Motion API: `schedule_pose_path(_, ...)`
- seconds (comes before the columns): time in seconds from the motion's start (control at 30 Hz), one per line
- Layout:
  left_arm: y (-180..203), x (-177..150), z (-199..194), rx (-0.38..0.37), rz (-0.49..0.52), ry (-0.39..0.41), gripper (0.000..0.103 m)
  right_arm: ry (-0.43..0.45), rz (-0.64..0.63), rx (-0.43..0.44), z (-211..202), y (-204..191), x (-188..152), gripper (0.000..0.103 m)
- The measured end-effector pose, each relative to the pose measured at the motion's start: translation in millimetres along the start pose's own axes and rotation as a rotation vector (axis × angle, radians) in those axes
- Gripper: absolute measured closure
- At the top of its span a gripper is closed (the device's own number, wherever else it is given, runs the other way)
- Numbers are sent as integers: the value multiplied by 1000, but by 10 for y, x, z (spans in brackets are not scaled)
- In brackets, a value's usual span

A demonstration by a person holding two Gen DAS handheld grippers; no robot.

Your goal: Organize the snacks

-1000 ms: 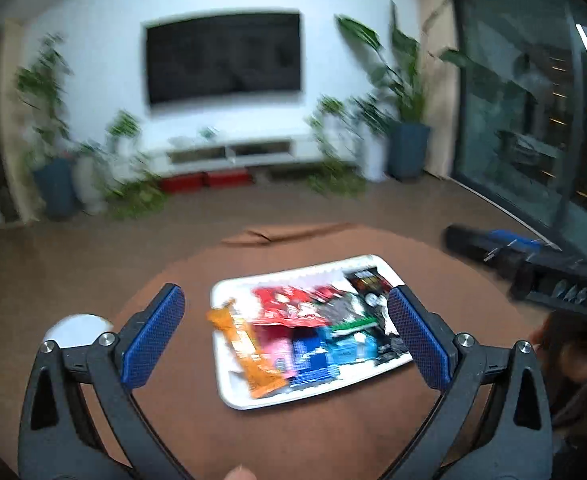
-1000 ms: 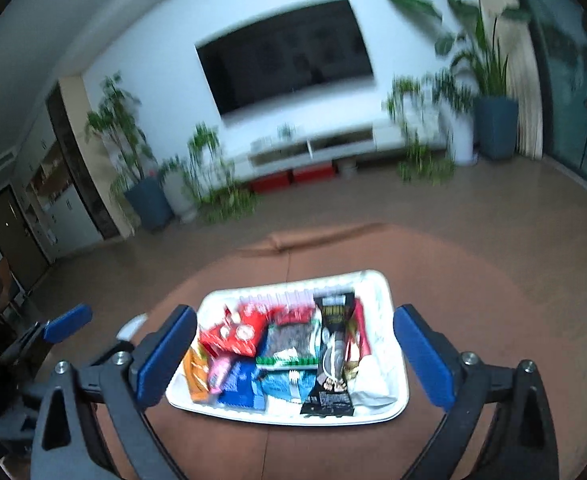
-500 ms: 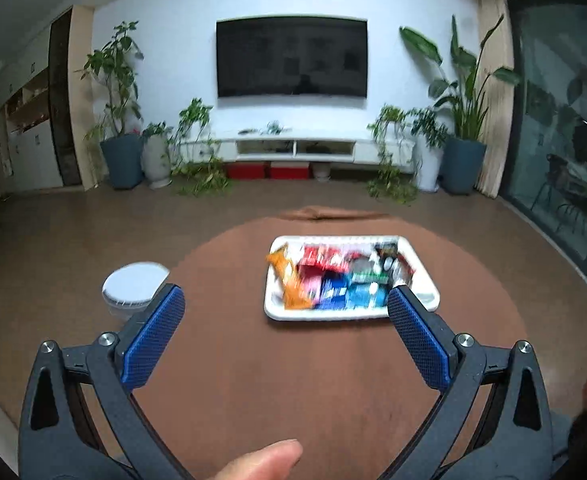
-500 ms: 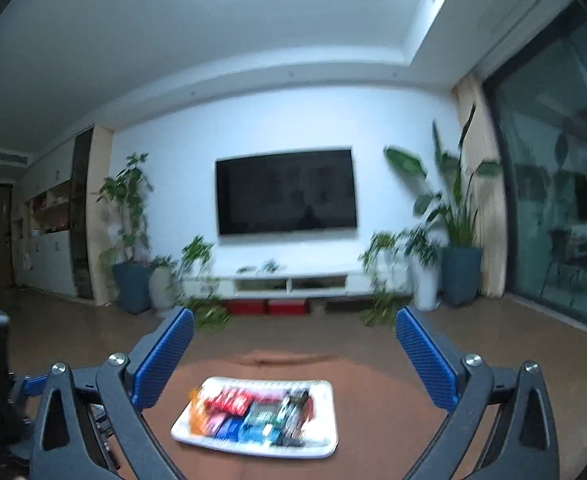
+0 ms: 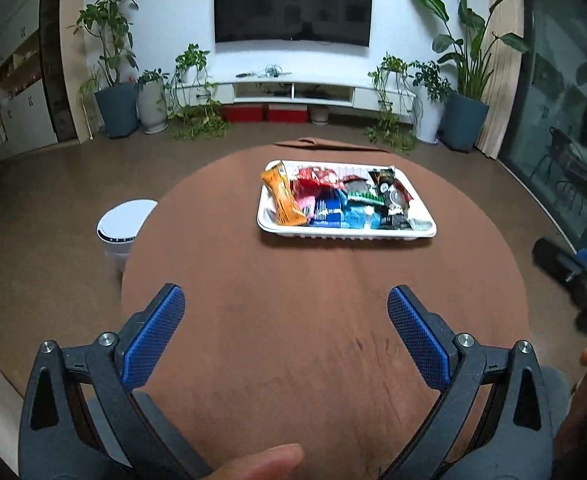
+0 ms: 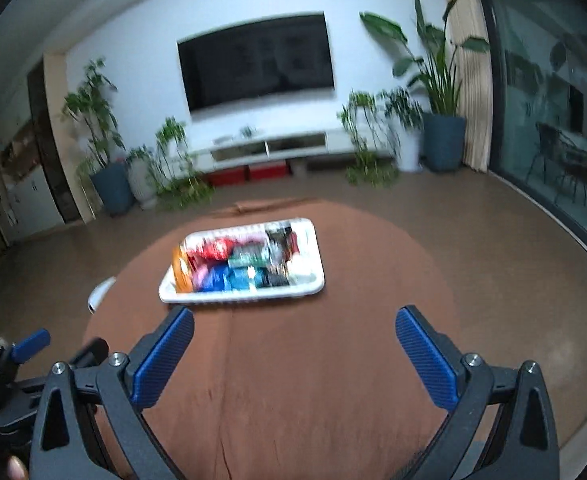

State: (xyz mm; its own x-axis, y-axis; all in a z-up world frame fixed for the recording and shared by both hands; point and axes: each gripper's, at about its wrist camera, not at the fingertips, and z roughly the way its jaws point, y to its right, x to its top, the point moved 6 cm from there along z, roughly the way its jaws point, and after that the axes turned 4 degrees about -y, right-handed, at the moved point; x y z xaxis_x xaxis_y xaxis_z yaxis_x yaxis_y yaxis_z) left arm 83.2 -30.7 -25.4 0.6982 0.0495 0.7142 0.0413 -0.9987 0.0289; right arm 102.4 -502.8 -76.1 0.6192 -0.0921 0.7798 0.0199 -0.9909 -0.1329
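Note:
A white tray full of several snack packets stands on the far half of a round brown table; an orange packet lies at its left end, red, blue, green and black ones beside it. The tray also shows, blurred, in the right wrist view. My left gripper is open and empty, held over the near part of the table, well short of the tray. My right gripper is open and empty, also short of the tray. The right gripper's body shows at the right edge of the left wrist view.
A white round bin stands on the floor left of the table. A TV, a low white cabinet and potted plants line the far wall. Glass doors are on the right.
Both grippers have drawn back from the tray, which now lies farther away. The right wrist view, tilted up at the ceiling half a second ago, has come back down to the table.

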Motion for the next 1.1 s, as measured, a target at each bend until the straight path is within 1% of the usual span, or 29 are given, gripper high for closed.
schedule_pose_path(0.1, 0, -21, 59, -3, -1, -17, 0, -40, -2, -17, 51, -12, -130, 0)
schedule_pose_path(0.2, 3, -37, 120, -3, 1, -29, 0, -65, -10, -12, 72, -40, -215, 0)
schedule_pose_path(0.37, -16, -17, 196, 0, -2, -45, 0, -66, -37, -18, 48, -111, -269, 0)
schedule_pose_path(1.1, 14, -38, 353, -1, 16, -73, 0, -94, -46, -11, 151, -182, -320, 0)
